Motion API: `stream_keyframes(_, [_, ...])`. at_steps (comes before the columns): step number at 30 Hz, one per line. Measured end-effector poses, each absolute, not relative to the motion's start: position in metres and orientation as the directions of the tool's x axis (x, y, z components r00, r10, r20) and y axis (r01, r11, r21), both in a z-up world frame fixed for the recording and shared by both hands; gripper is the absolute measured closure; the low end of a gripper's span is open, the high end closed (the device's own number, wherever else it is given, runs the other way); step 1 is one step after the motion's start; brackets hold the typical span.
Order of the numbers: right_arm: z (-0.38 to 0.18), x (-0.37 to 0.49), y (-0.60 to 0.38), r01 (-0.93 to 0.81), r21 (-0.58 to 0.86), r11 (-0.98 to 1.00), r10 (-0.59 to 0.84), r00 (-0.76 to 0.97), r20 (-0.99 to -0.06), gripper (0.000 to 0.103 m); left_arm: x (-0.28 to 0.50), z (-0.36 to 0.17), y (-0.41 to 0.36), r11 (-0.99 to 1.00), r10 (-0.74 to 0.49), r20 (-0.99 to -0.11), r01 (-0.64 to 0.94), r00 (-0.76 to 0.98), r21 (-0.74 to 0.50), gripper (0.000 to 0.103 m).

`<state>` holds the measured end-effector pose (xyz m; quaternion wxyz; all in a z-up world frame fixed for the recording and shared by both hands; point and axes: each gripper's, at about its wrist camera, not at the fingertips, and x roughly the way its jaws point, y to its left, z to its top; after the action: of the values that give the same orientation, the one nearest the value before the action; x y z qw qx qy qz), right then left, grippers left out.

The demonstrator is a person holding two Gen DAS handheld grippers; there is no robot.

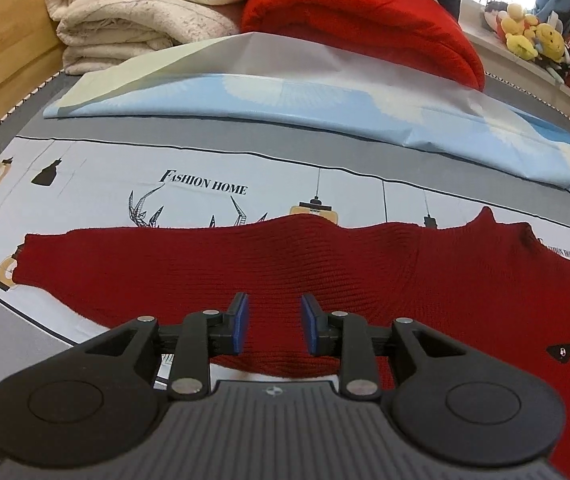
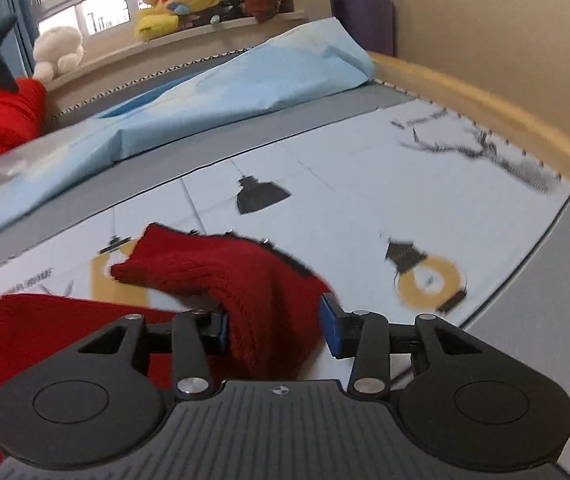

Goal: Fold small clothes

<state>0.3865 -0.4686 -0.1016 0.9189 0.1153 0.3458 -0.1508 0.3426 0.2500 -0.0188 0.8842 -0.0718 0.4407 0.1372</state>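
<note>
A small dark red knitted sweater (image 1: 325,264) lies spread on the printed bed sheet (image 1: 189,200), one sleeve reaching left. My left gripper (image 1: 275,326) is open just above the sweater's near edge, nothing between its blue pads (image 1: 241,324). In the right wrist view the sweater's other sleeve (image 2: 225,276) is bunched and lifted between the fingers of my right gripper (image 2: 281,330). The jaws stand wide apart and the sleeve rests against the left pad (image 2: 223,330). The image is blurred there.
A folded light blue sheet (image 1: 325,108) lies across the bed behind the sweater. Cream blankets (image 1: 141,12) and a bright red blanket (image 1: 365,16) are stacked beyond. The wooden bed frame (image 2: 485,108) runs along the right. Plush toys (image 2: 181,4) sit on the windowsill.
</note>
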Motion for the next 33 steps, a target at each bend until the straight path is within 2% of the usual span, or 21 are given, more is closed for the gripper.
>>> stream_keyframes(1, [-0.1,0.385,-0.472,0.396,0.106,0.912,-0.233,0.713,-0.661,0.06,0.343,-0.019,0.251,0.951,0.182,-0.8,-0.309,0.572,-0.005,0.071])
stream_keyframes(3, [-0.1,0.377,-0.495,0.514,0.195,0.835,-0.277,0.701,-0.657,0.06,0.344,-0.02,0.252,0.95,0.182,-0.803,-0.312,0.568,-0.005,0.071])
stream_keyframes(6, [-0.115,0.357,-0.525,0.672,0.263,0.693,-0.335,0.622,-0.708,0.058,0.347,-0.02,0.252,0.951,0.178,-0.803,-0.309,0.568,-0.007,0.071])
stream_keyframes(8, [-0.125,0.348,-0.531,0.709,0.281,0.647,-0.34,0.598,-0.726,0.059,0.348,-0.02,0.249,0.953,0.175,-0.803,-0.302,0.57,-0.007,0.071])
stream_keyframes(12, [-0.122,0.345,-0.526,0.708,0.266,0.655,-0.375,0.609,-0.698,0.059,0.347,-0.021,0.246,0.958,0.164,-0.803,-0.285,0.573,-0.008,0.068])
stream_keyframes(15, [-0.124,0.339,-0.539,0.735,0.313,0.601,-0.38,0.607,-0.698,0.06,0.346,-0.021,0.247,0.959,0.166,-0.803,-0.284,0.573,-0.004,0.068])
stream_keyframes(16, [-0.125,0.334,-0.545,0.756,0.324,0.569,-0.395,0.596,-0.699,0.062,0.346,-0.021,0.248,0.958,0.167,-0.803,-0.287,0.572,-0.006,0.068])
stream_keyframes(17, [-0.127,0.33,-0.552,0.778,0.325,0.537,-0.409,0.578,-0.706,0.072,0.346,-0.021,0.249,0.957,0.167,-0.803,-0.291,0.572,-0.008,0.068])
stream_keyframes(18, [-0.129,0.325,-0.558,0.796,0.327,0.51,-0.416,0.561,-0.716,0.087,0.346,-0.02,0.25,0.956,0.168,-0.803,-0.293,0.572,-0.009,0.068])
stream_keyframes(21, [-0.134,0.31,-0.573,0.808,0.399,0.434,-0.401,0.57,-0.717,0.091,0.345,-0.021,0.25,0.956,0.168,-0.803,-0.293,0.573,-0.009,0.068])
stream_keyframes(23, [-0.128,0.302,-0.573,0.834,0.393,0.388,-0.438,0.542,-0.717,0.091,0.346,-0.021,0.248,0.958,0.163,-0.804,-0.287,0.572,-0.01,0.068])
stream_keyframes(25, [-0.124,0.299,-0.574,0.831,0.394,0.393,-0.461,0.549,-0.698,0.091,0.346,-0.023,0.246,0.961,0.152,-0.807,-0.276,0.571,-0.015,0.068])
stream_keyframes(28, [-0.14,0.304,-0.577,0.825,0.379,0.419,-0.399,0.542,-0.74,0.09,0.346,-0.029,0.244,0.965,0.115,-0.82,-0.258,0.561,-0.041,0.066])
stream_keyframes(29, [-0.137,0.304,-0.574,0.823,0.359,0.441,-0.409,0.54,-0.736,0.086,0.347,-0.033,0.245,0.966,0.095,-0.827,-0.253,0.554,-0.059,0.065])
stream_keyframes(32, [-0.122,0.306,-0.558,0.844,0.269,0.463,-0.486,0.496,-0.719,0.064,0.348,-0.048,0.25,0.959,0.037,-0.854,-0.259,0.519,-0.115,0.065])
stream_keyframes(33, [-0.117,0.306,-0.546,0.847,0.226,0.481,-0.522,0.484,-0.702,0.061,0.349,-0.054,0.253,0.953,0.02,-0.863,-0.27,0.505,-0.136,0.065])
